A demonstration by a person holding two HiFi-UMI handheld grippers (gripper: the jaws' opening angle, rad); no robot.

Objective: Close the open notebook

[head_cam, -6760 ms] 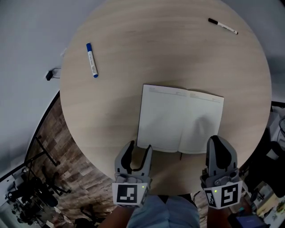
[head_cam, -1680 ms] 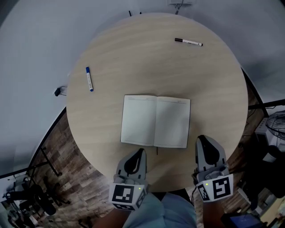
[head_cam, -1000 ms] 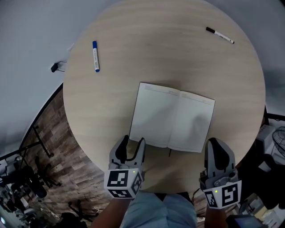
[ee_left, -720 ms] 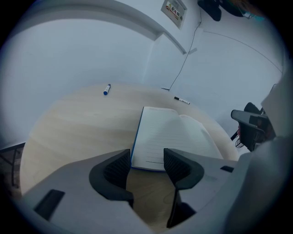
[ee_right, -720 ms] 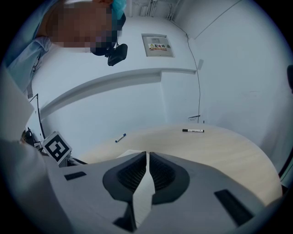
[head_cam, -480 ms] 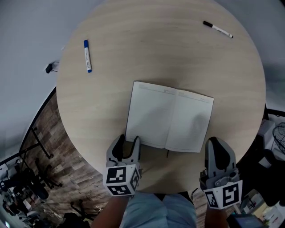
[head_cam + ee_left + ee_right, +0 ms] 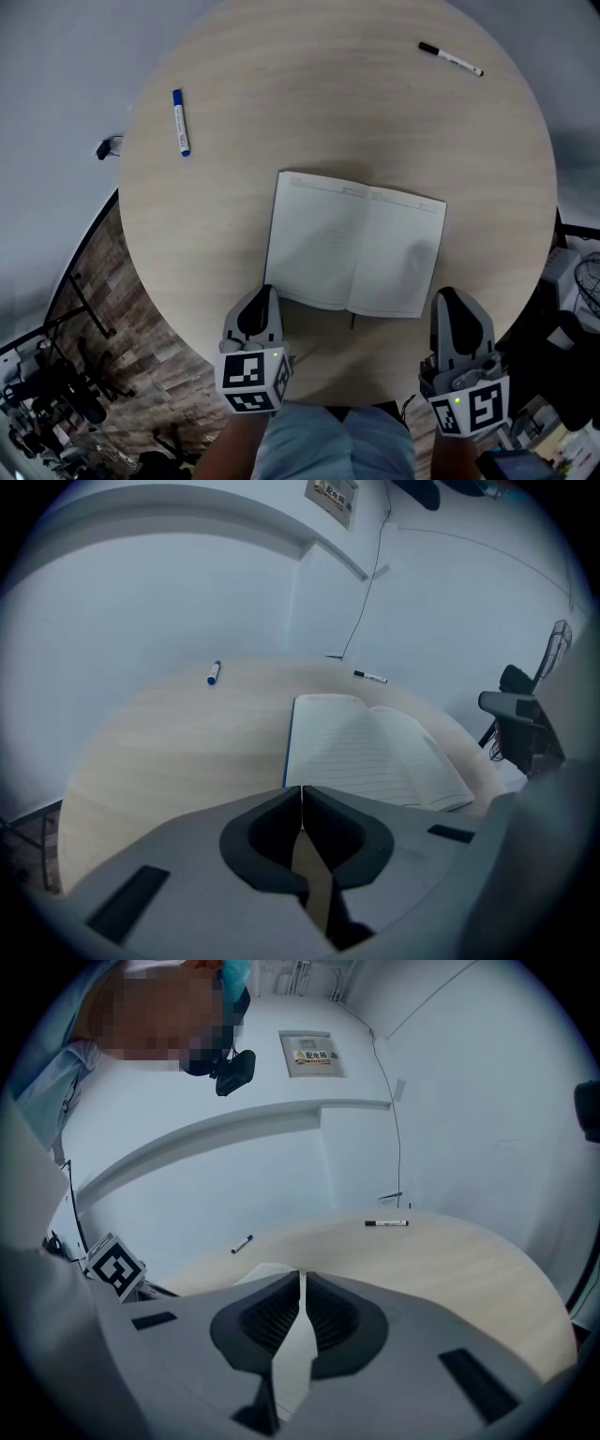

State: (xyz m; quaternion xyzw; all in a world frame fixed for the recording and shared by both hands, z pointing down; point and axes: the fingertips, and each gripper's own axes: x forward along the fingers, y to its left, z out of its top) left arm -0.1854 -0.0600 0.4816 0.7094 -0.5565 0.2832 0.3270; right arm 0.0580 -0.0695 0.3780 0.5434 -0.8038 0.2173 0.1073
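Notebook: lies open and flat on the round desk (image 7: 328,112), near the edge by the person. Lined white pages face up; a thin blue cover edge peeks out on the left side.

Left hand-held gripper (image 7: 261,298): tips right at the near left corner of the notebook (image 7: 358,246), pointing down at it. Jaws have just been closing and now press together, with nothing seen between them. From its own view, the open pages spread out just past the tips.

Right hand-held gripper (image 7: 452,302): just beside the near right corner of the notebook, a little off the page. Jaws together with only a thin slit, holding nothing.

Notebook and the two hand-held grippers: one hand-held gripper at each near corner, the notebook stretched between them and a bit farther up the desk.

Blue marker (image 7: 179,123): lies on the far left part of the desk, well apart from the notebook.

Black pen (image 7: 450,58): lies on the far right part of the desk, well apart from the notebook too.
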